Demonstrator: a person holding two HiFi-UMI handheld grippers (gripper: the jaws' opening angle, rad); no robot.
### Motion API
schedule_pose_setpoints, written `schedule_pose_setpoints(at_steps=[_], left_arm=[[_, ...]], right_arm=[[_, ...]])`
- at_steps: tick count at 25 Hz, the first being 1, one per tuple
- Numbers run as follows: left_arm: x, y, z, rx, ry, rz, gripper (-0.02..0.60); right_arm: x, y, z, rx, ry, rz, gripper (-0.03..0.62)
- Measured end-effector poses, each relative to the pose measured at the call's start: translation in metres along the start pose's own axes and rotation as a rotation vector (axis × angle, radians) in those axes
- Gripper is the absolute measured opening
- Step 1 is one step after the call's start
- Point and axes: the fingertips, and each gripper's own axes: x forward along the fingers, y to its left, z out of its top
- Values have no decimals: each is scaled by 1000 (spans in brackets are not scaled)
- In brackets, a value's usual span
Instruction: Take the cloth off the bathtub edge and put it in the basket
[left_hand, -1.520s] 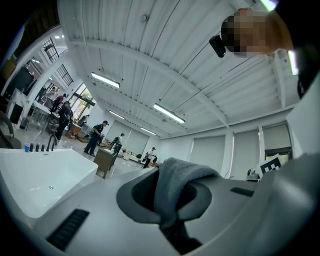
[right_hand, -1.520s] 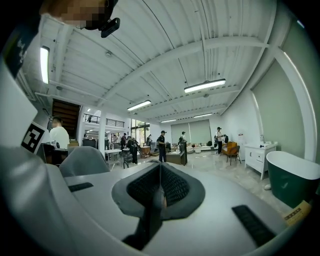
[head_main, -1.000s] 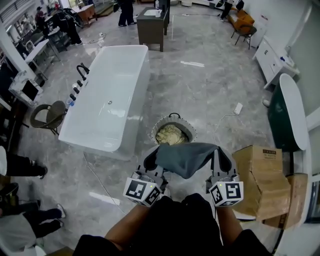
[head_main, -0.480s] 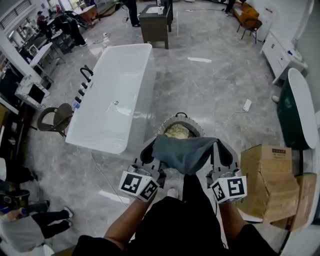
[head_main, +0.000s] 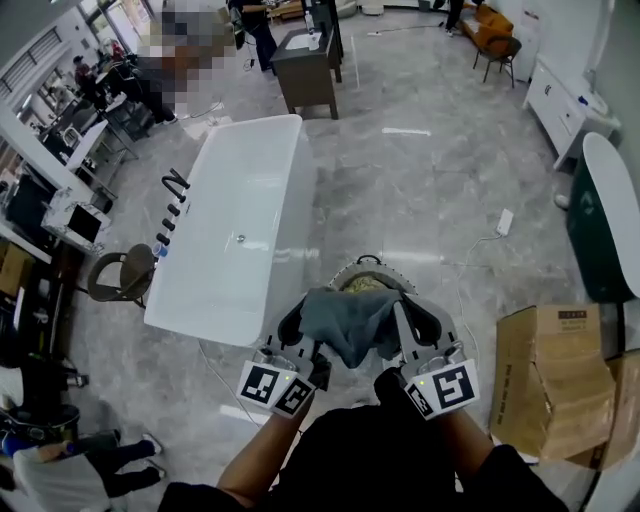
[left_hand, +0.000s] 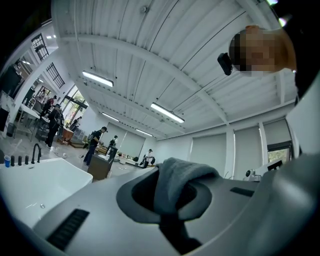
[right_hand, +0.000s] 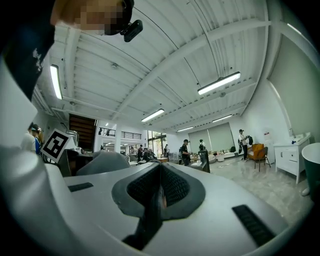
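Note:
A grey cloth (head_main: 345, 320) hangs bunched between my two grippers, just above the round basket (head_main: 377, 269), which holds something beige. My left gripper (head_main: 292, 322) is shut on the cloth's left end; in the left gripper view the cloth (left_hand: 175, 182) bulges up out of the left gripper (left_hand: 169, 202). My right gripper (head_main: 400, 312) is shut on the right end. In the right gripper view the right gripper (right_hand: 159, 192) shows closed jaws with only a sliver pinched, and the cloth (right_hand: 102, 162) mounds to its left. The white bathtub (head_main: 292, 200) stands to the left, nothing on its edge.
A cardboard box (head_main: 555, 380) sits at the right, beside a dark green tub (head_main: 605, 220). A black faucet (head_main: 175, 182) and a brown stool (head_main: 120, 275) flank the bathtub's left side. A dark cabinet (head_main: 305, 60) stands beyond. People stand at the far left.
The two grippers have come closer together, so the cloth has gone from stretched flat to bunched. They now hang over the basket, whose near rim the cloth covers.

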Motion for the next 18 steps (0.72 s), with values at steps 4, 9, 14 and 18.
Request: schedule_pose_setpoints(at_steps=[4,9,14,18], left_arm=[[36,13,-8,41,20,18,35],[72,31,-18,54,43,47,35],[108,51,-33,-6,61,78,35],[137,61,-46,-33,72,92,35]], right_arm=[[28,-23,-1,21,6,28,32],[58,-54,-5,41,31,29,32],[85,-75,-16,77,38,76,32],[104,-88,-27,91,63,91,32]])
